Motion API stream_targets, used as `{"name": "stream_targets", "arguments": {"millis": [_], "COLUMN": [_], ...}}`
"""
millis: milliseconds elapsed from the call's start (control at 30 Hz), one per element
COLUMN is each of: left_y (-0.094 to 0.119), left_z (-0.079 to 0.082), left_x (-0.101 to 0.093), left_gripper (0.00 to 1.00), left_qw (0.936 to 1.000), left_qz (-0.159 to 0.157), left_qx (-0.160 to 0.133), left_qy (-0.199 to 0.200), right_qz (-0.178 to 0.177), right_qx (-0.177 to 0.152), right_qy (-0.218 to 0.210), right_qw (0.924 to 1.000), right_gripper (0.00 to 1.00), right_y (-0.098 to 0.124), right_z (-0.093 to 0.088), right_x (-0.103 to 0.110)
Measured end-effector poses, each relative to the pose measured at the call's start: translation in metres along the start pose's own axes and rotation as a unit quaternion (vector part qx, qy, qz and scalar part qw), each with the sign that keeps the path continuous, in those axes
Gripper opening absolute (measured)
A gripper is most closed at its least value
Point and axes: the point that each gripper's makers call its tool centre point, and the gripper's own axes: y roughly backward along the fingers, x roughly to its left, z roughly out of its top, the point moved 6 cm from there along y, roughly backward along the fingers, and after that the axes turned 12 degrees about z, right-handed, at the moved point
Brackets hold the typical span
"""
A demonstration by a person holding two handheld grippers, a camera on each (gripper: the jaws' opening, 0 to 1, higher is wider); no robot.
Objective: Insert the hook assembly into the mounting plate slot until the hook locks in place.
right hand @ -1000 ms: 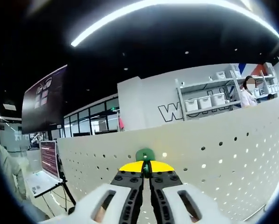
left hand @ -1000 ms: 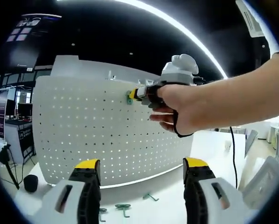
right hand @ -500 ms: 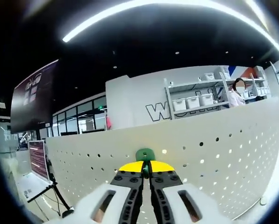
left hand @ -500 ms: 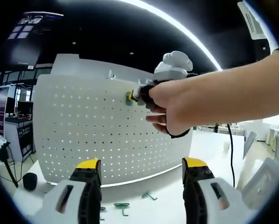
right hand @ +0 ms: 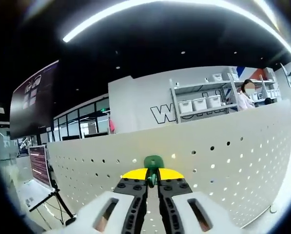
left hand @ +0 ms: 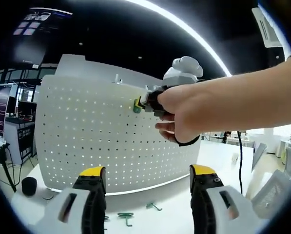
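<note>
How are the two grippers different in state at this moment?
The right gripper is shut on a green hook; the left gripper is open and holds nothing. The right gripper is raised against the upper part of the white pegboard; the left gripper hangs back, lower, facing it. Both have yellow-tipped fingers.

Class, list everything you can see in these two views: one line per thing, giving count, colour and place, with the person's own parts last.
pegboard: one, white, standing upright on the table, across both views.
held hook: one, green, clamped in the right tool at the pegboard's upper edge.
loose hooks: at least two, green, lying on the table in front of the pegboard.
table: one, white, under the pegboard.
shelving: one white unit with white bins, behind the pegboard in the right gripper view.
hand: one, gripping the right tool's handle.
right tool: yellow-tipped, shut on the held hook.
left tool: yellow-tipped, jaws apart, low in the left gripper view.
</note>
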Motion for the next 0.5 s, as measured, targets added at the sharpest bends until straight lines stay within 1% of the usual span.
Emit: {"name": "stream_targets", "arguments": {"millis": [67, 167, 300, 333, 367, 400, 433, 500], "left_y": [0.0, 0.001, 0.001, 0.001, 0.001, 0.001, 0.001, 0.001], "left_z": [-0.001, 0.0, 0.003, 0.004, 0.004, 0.004, 0.004, 0.005], "left_x": [-0.001, -0.002, -0.003, -0.003, -0.003, -0.003, -0.003, -0.004], "left_gripper": [0.73, 0.74, 0.75, 0.75, 0.75, 0.75, 0.75, 0.75], "left_qw": [1.0, 0.9999, 0.9998, 0.9998, 0.9998, 0.9998, 0.9998, 0.9997], "left_qz": [-0.004, -0.006, -0.008, -0.007, -0.006, -0.006, -0.005, -0.003], "left_qx": [0.004, 0.004, 0.0, 0.0, 0.001, 0.001, 0.002, 0.003], "left_qy": [-0.001, -0.008, -0.016, -0.018, -0.018, -0.018, -0.02, -0.024], "right_qz": [0.01, 0.018, 0.04, 0.06, 0.068, 0.068, 0.075, 0.09], "right_qx": [-0.009, -0.005, -0.006, -0.022, -0.023, -0.018, -0.018, -0.02], "right_qy": [-0.018, -0.018, -0.021, -0.045, -0.052, -0.045, -0.043, -0.05], "right_qw": [0.9998, 0.9997, 0.999, 0.9969, 0.996, 0.9965, 0.9961, 0.9944], "right_gripper": [0.08, 0.12, 0.2, 0.23, 0.26, 0.29, 0.31, 0.32], "right_y": [-0.001, 0.0, 0.002, 0.001, 0.002, 0.003, 0.005, 0.007], "right_z": [0.0, 0.001, 0.003, 0.005, 0.005, 0.005, 0.004, 0.003], "right_x": [0.001, 0.003, 0.006, 0.009, 0.01, 0.008, 0.008, 0.007]}}
